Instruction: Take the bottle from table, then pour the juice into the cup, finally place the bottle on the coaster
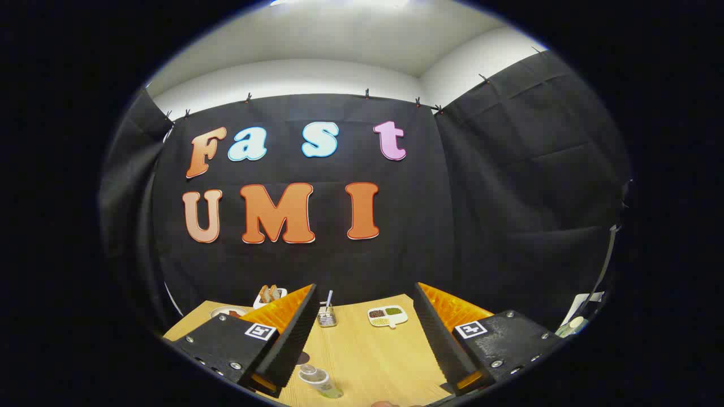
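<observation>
My gripper point(367, 305) stands open high above a wooden table point(367, 353), its two fingers spread wide with nothing between them. A clear bottle point(320, 380) with pale juice stands on the table below, between the fingers and nearer the left one. A small dark round patch point(302, 358), possibly the coaster, lies just left of the bottle, partly hidden by the left finger. The rim of something brownish point(386, 404) peeks in at the table's near edge; I cannot tell what it is.
Beyond the fingers, a wire holder with utensils point(327, 314) stands mid-table. A white divided dish of seeds point(387, 316) lies to its right. A white dish of bread point(270, 294) and a plate point(229, 311) sit at the far left. Black cloth walls close the booth.
</observation>
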Demonstrator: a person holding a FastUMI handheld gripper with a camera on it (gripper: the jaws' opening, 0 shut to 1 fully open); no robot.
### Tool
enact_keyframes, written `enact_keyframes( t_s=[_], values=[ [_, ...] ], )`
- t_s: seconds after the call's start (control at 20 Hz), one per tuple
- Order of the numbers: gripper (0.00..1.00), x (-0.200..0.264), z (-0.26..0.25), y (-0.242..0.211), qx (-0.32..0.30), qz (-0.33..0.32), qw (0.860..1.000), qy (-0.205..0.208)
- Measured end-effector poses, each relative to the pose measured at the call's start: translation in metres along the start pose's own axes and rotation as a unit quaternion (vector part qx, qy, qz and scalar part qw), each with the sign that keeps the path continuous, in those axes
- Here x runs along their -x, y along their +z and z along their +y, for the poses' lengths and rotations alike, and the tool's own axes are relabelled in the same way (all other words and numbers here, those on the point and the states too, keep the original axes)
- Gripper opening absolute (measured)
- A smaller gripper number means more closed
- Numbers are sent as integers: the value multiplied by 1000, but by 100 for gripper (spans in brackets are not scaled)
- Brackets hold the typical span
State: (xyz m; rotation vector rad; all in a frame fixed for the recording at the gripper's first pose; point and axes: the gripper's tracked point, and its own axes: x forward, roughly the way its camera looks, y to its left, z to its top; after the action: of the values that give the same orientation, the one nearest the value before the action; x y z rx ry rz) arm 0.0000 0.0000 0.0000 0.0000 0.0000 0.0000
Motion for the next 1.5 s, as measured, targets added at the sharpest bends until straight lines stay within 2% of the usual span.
enact_keyframes(
  t_s=[0.6,1.0,1.2,1.5],
  values=[
    [99,9,30,-11,-7,18,999,37],
    [99,9,42,-31,24,35,998,47],
    [99,11,55,-61,36,54,996,62],
    [99,11,70,-133,26,119,989,82]
  ],
)
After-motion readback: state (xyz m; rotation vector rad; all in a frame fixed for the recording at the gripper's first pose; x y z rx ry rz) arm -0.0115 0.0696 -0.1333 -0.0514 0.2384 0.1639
